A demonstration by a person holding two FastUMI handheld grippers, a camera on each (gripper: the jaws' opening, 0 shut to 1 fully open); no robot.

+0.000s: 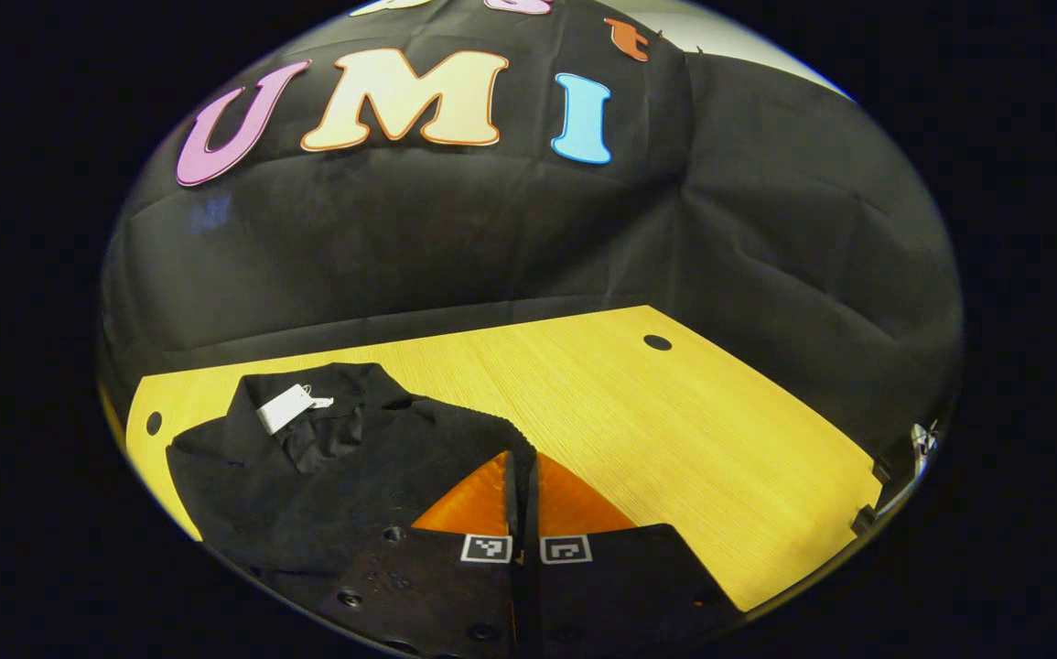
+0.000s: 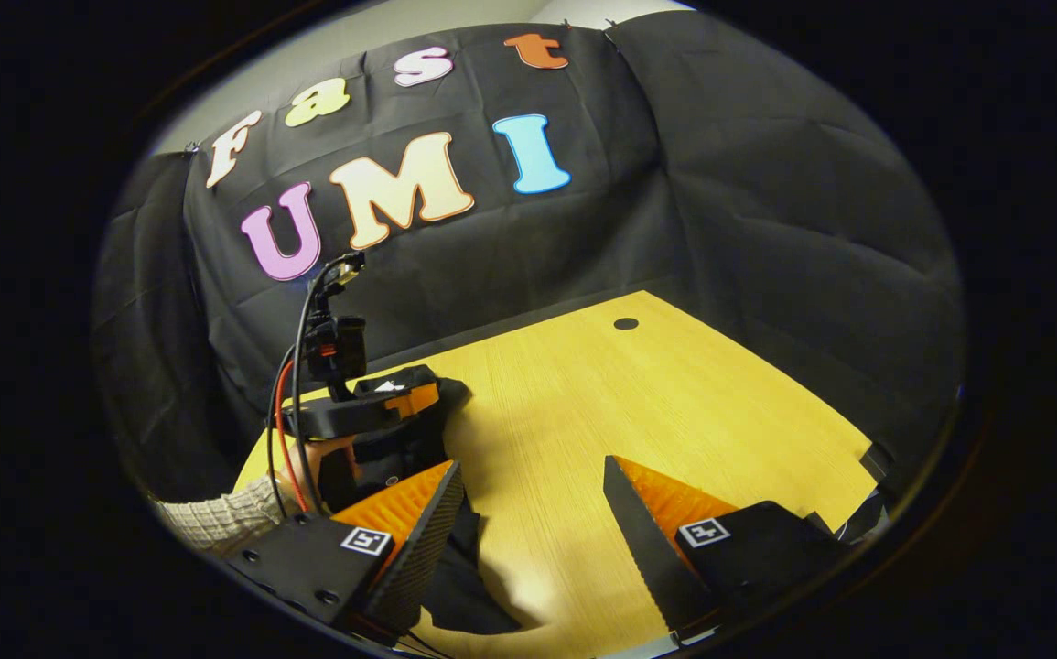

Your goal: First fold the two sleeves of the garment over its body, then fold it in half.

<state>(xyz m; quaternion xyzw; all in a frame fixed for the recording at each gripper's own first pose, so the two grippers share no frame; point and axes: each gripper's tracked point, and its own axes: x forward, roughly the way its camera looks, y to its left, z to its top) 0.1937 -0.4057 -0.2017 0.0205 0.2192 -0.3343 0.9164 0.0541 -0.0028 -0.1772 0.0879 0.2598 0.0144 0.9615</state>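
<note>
Garment (image 1: 327, 476) pinched by left gripper (image 1: 523, 476); right gripper (image 2: 533, 513) spread.

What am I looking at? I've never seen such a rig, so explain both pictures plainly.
There is no robot here. A person holds a two-finger gripper in each hand, and each gripper carries a camera that looks along its own fingers.

In the left gripper view, the left gripper has its fingers shut at the edge of a black garment with a white tag. Whether it pinches cloth is unclear. The garment lies on a wooden table.

In the right gripper view, the right gripper is open and holds nothing. The other gripper and the person's sleeve show farther off.
</note>
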